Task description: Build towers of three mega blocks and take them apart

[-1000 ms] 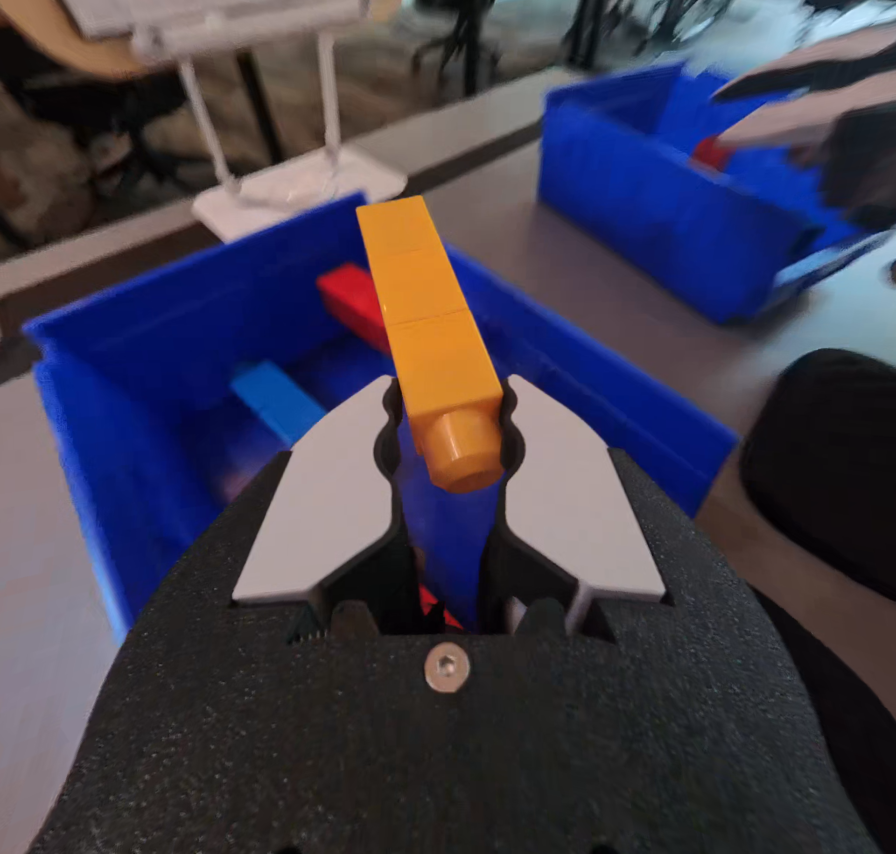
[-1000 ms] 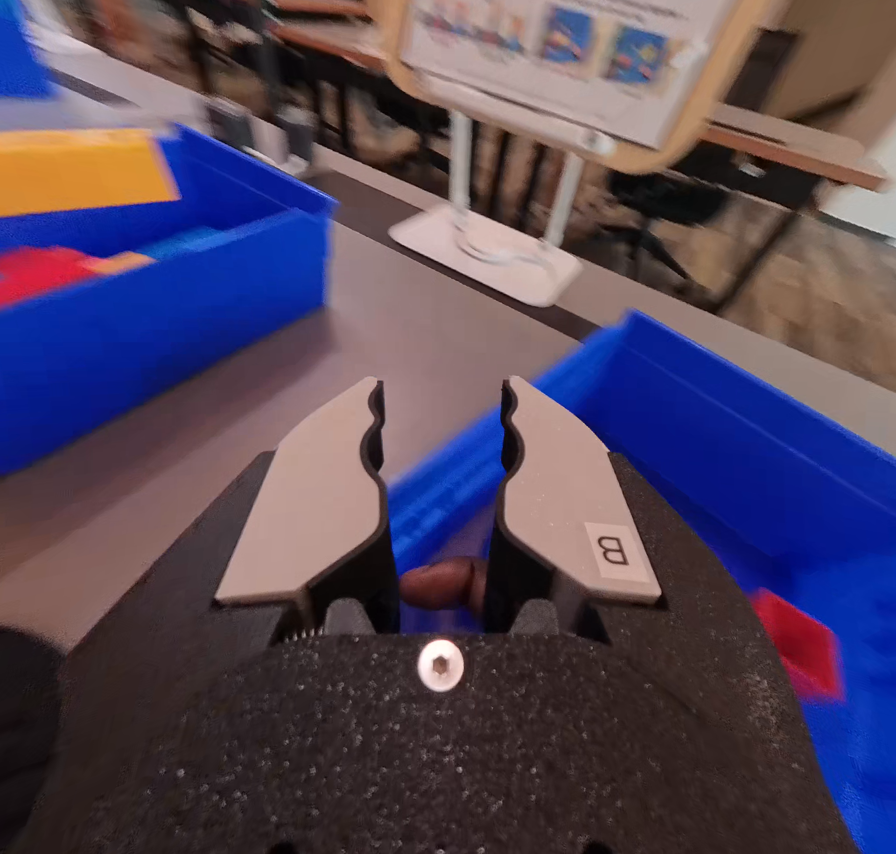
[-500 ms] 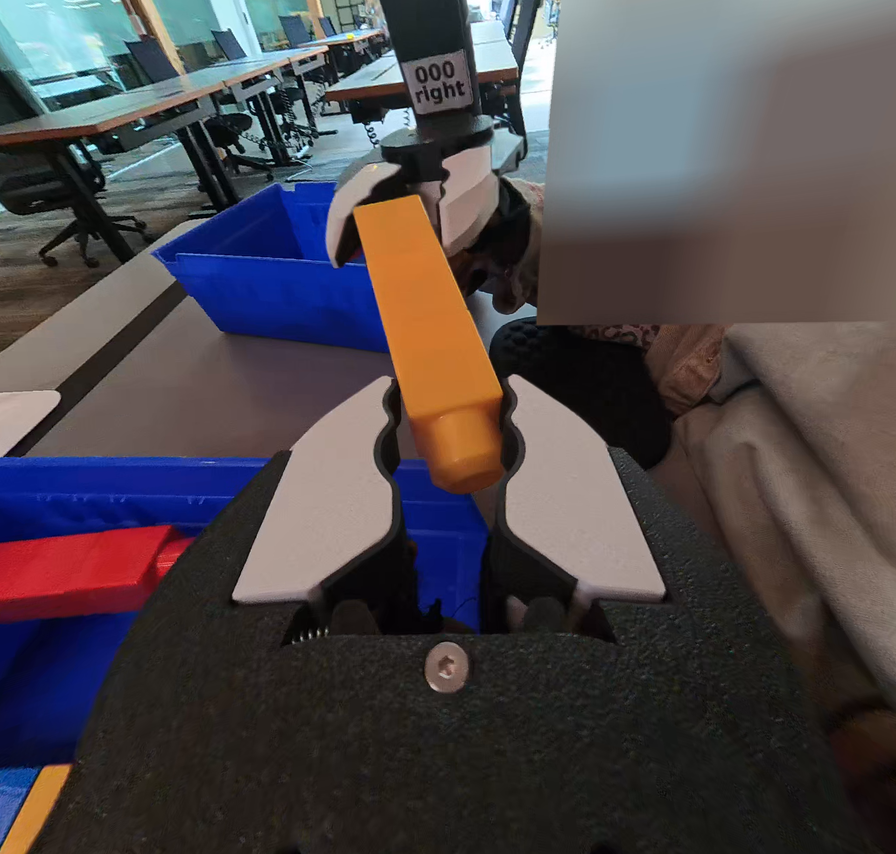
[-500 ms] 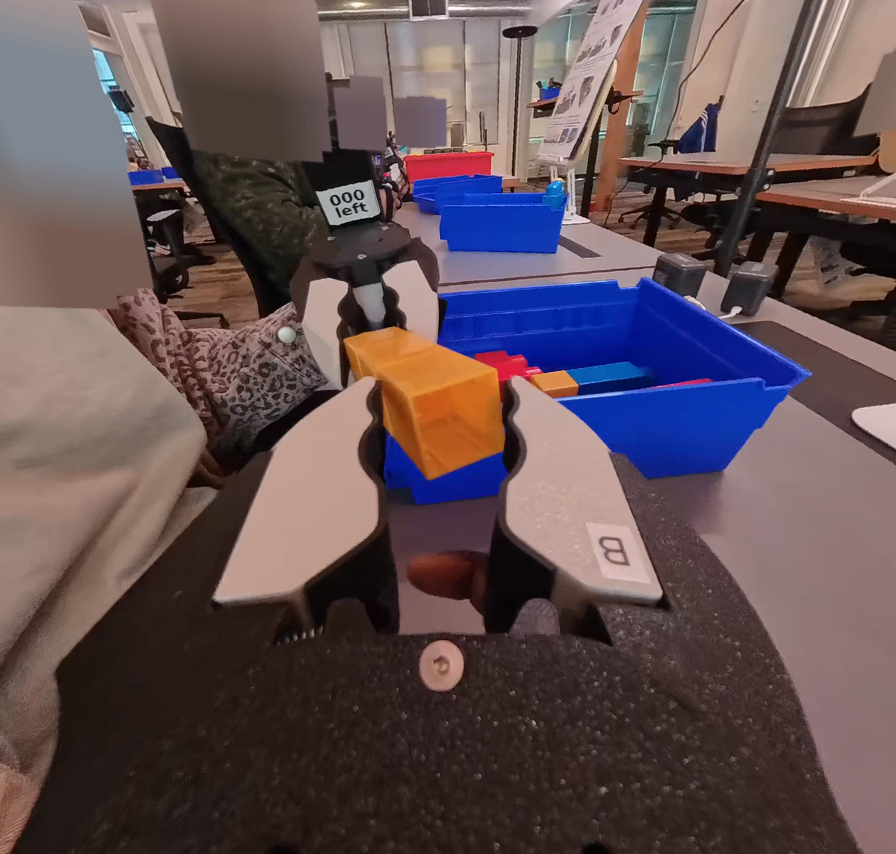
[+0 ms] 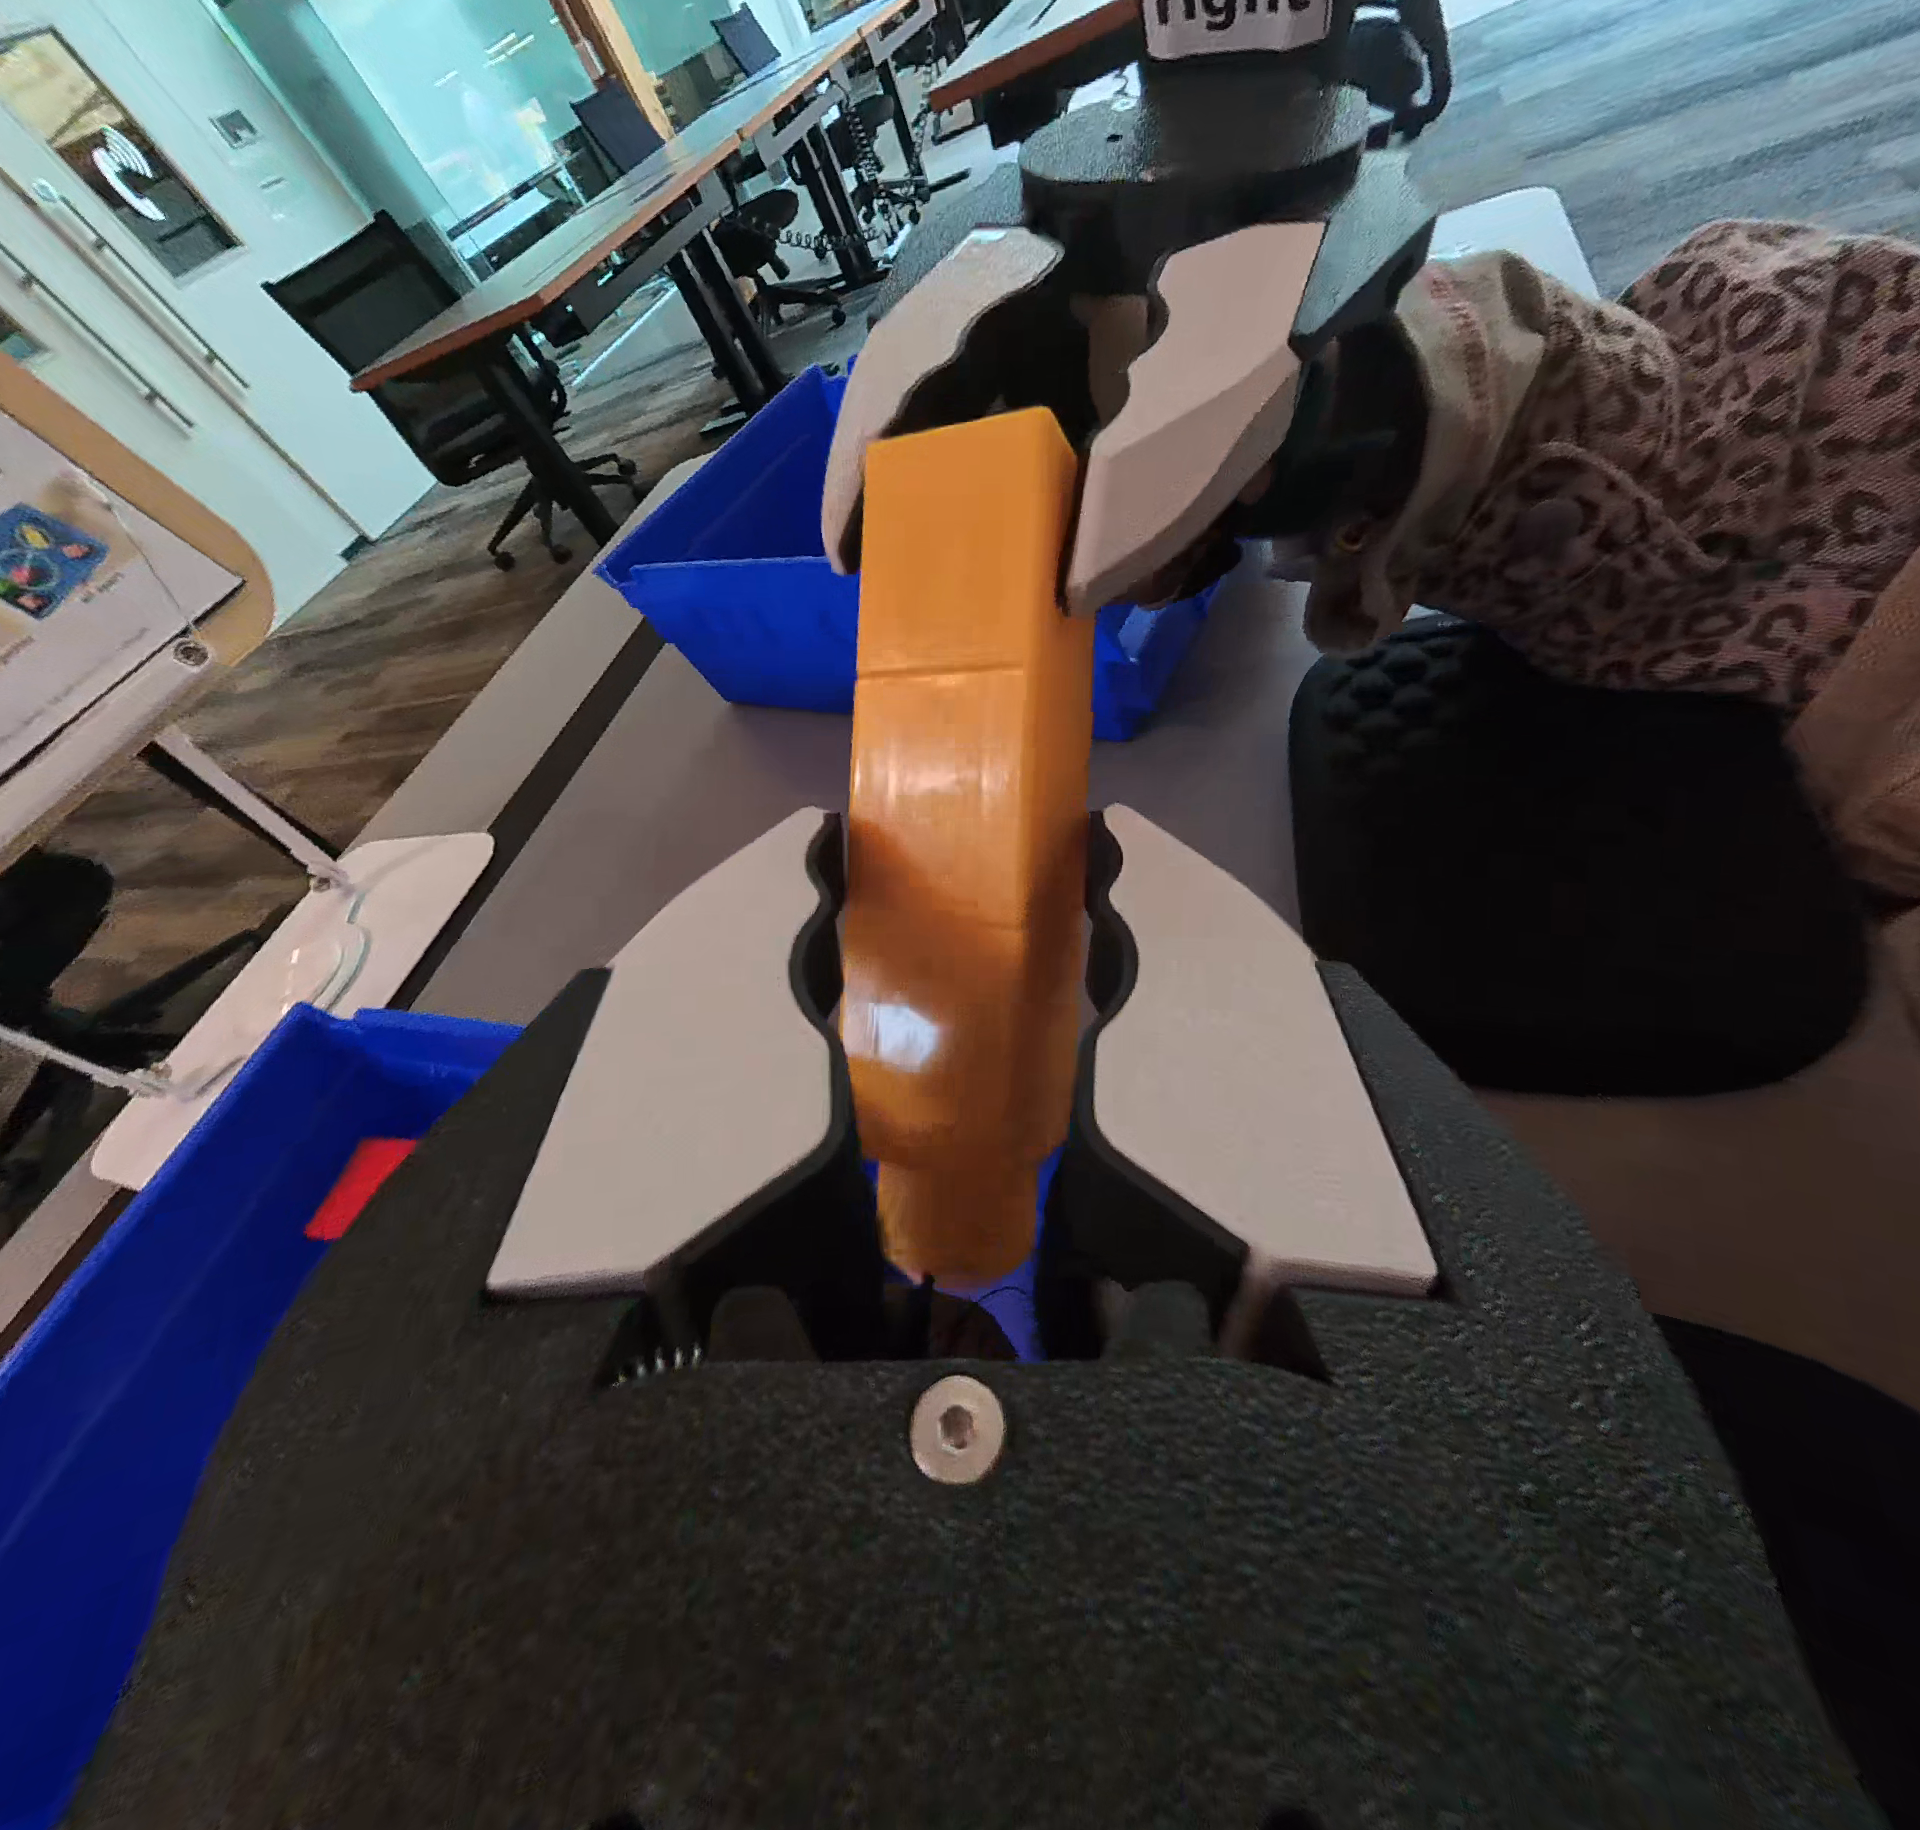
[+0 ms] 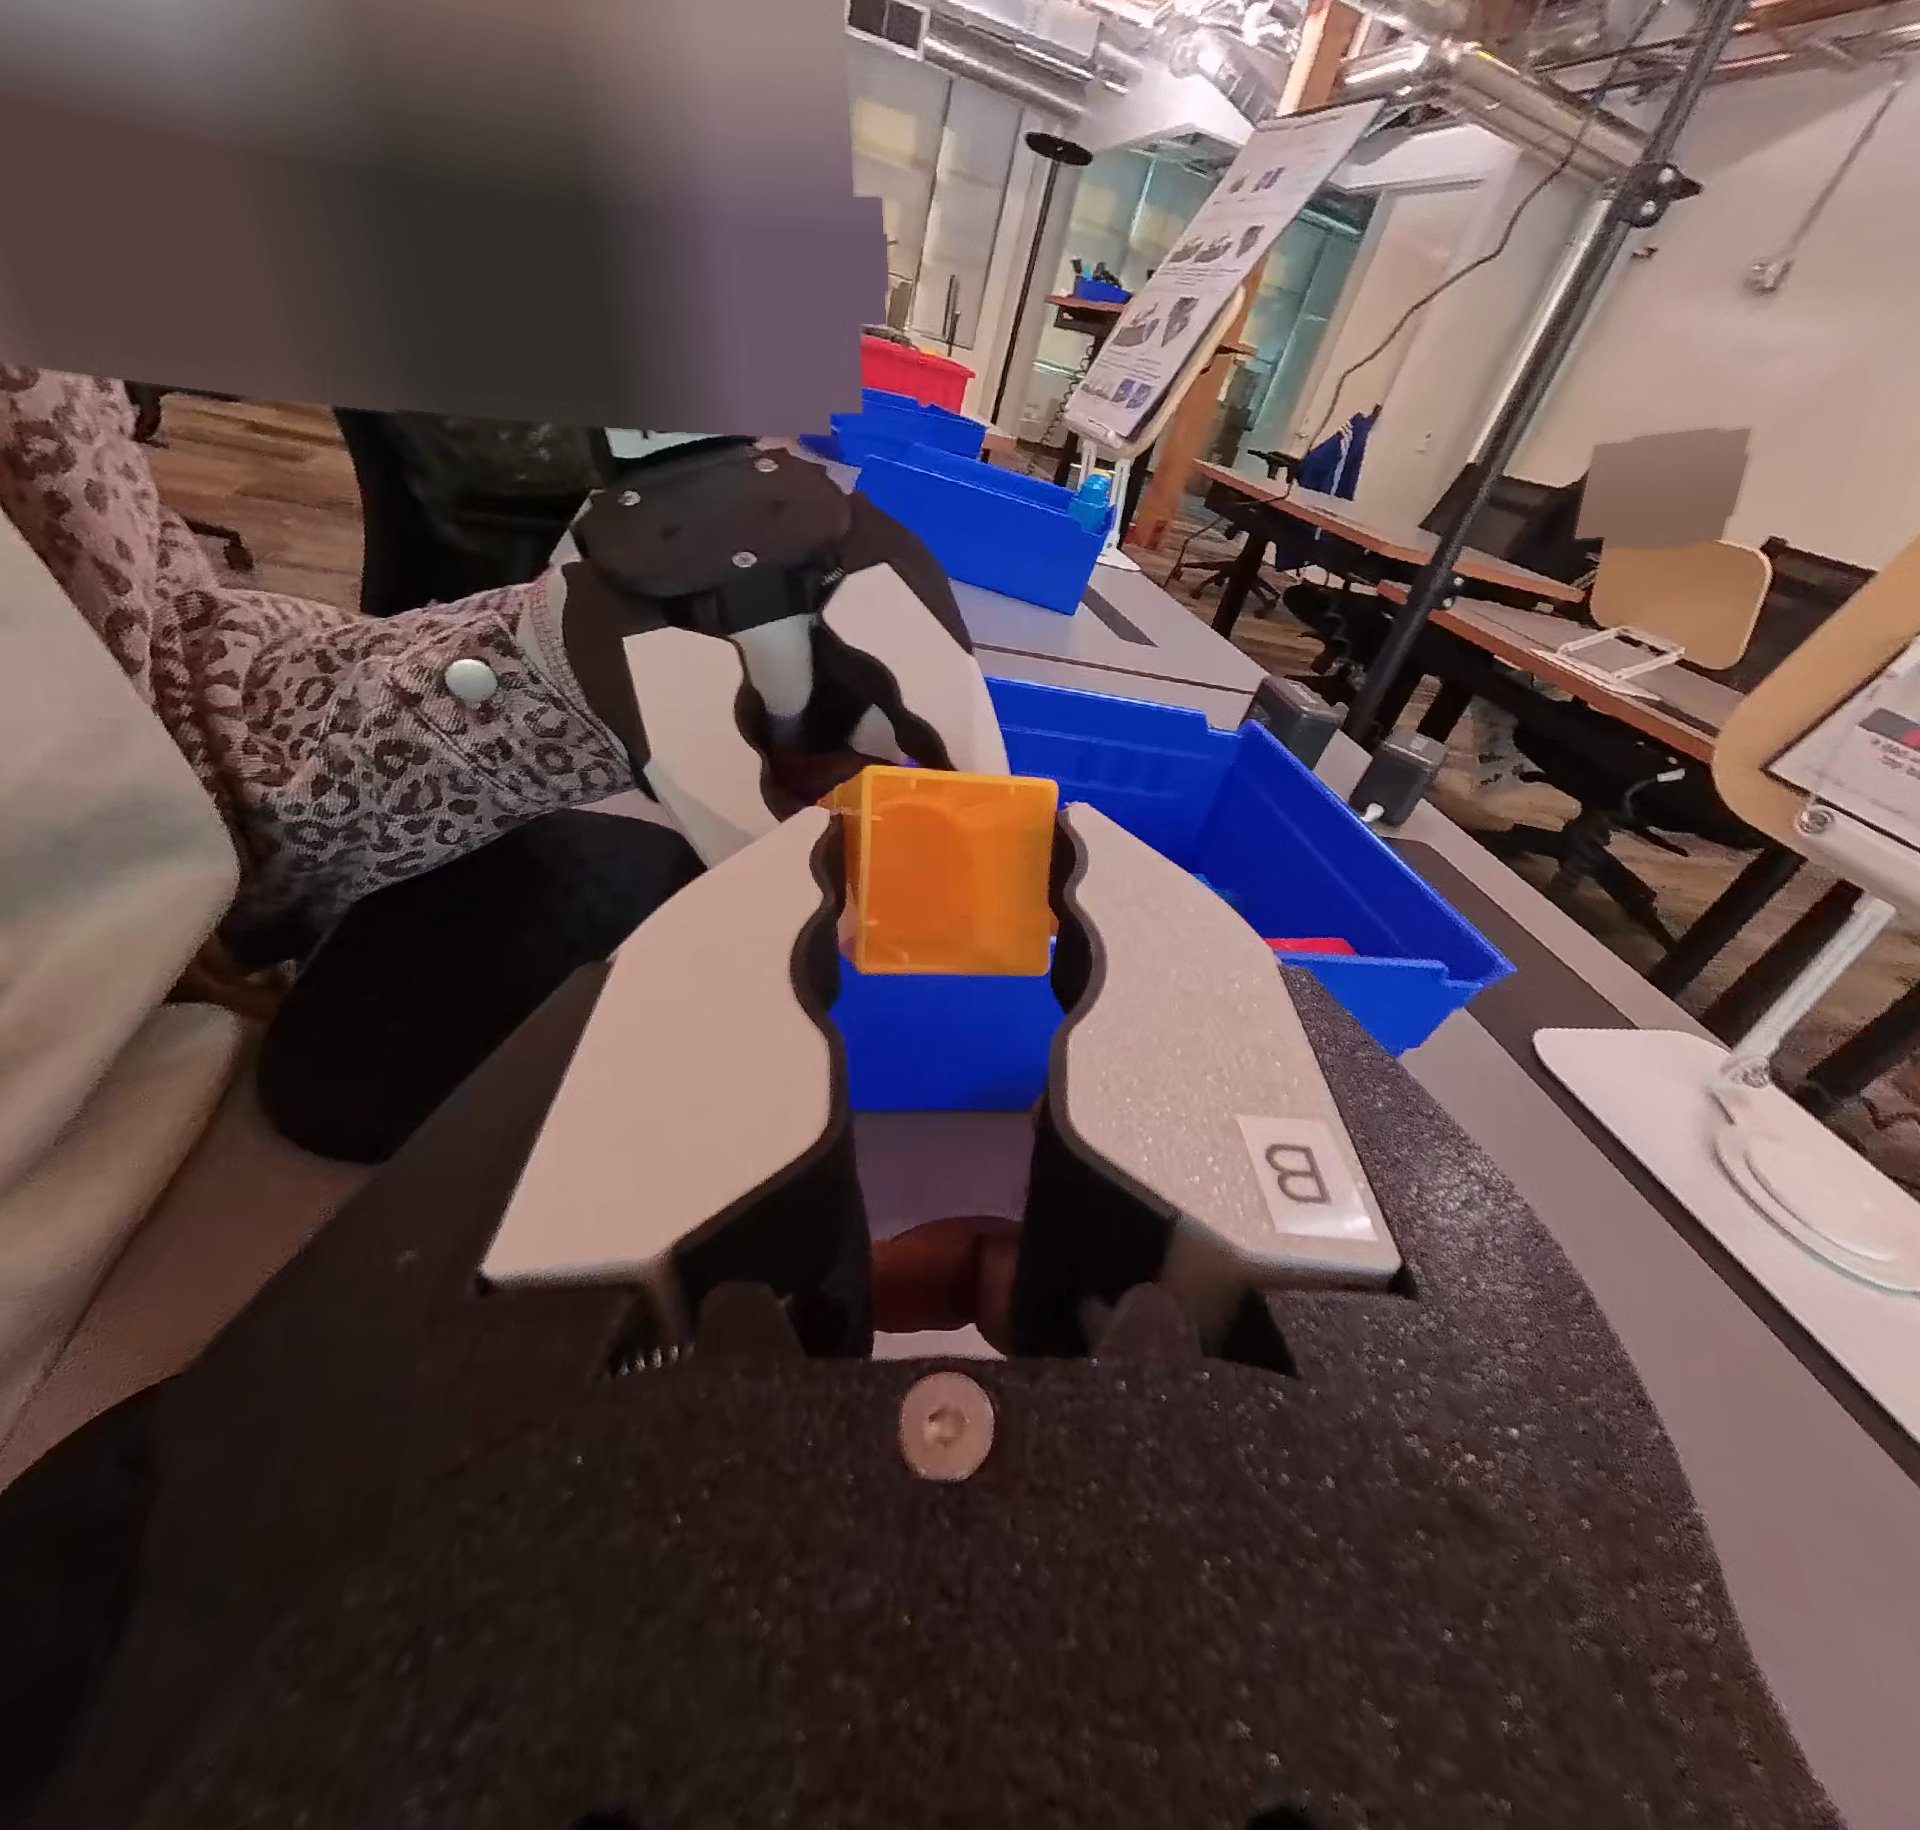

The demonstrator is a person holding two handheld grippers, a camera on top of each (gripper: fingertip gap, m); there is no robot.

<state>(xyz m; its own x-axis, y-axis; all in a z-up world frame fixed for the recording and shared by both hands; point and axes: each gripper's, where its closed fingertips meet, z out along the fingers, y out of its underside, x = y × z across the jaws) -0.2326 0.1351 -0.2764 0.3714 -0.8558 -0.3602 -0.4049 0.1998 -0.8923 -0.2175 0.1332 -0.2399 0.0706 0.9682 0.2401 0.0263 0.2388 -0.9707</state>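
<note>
The orange tower (image 5: 966, 741) is a straight stack of three glossy mega blocks, all the same orange, with thin seams marking each joint. It hangs in the air above the bench, held lengthwise between the two claws. Its studded end, a single round peg, sits between the fingers of the left claw (image 5: 961, 933); its far end is between the fingers of the right claw (image 5: 961, 533). From the right wrist view that far end (image 6: 951, 881) shows as a hollow square opening.
</note>
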